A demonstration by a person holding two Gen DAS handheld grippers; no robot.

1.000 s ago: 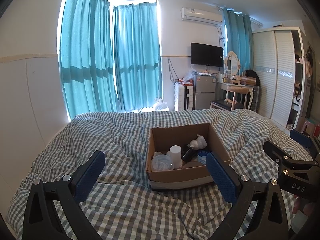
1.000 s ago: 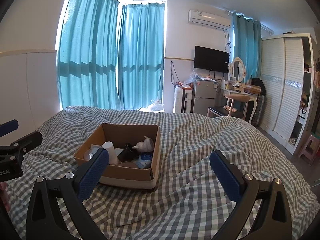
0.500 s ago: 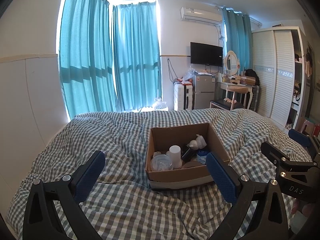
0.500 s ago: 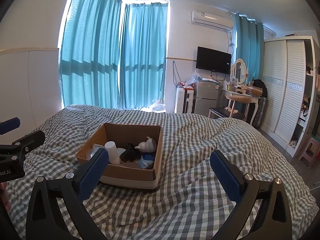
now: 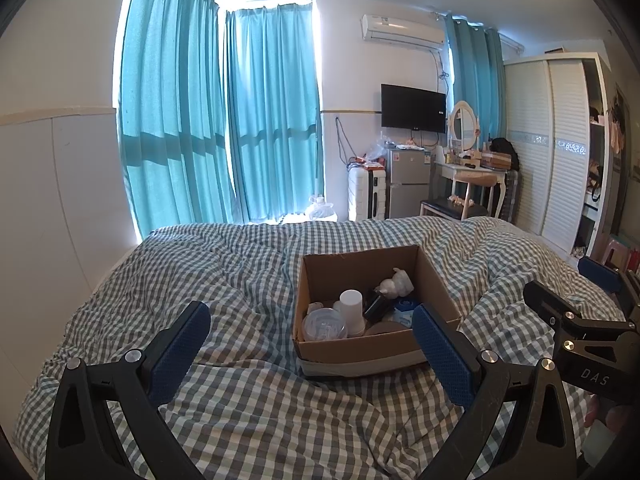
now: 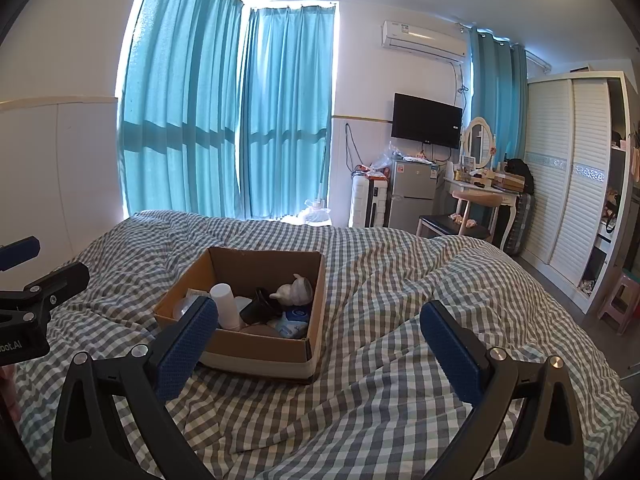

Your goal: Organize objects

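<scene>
We see an open brown cardboard box resting on the rumpled grey-and-white checked duvet, at 12 o'clock from our left gripper and toward 10 o'clock from our right gripper; inside it stand a white plastic cup beside a clear domed lid, with a black object, a crumpled white lump at the far side and a blue-and-white packet near the front wall; both grippers hover above the duvet with jaws spread wide, holding nothing and touching nothing.
</scene>
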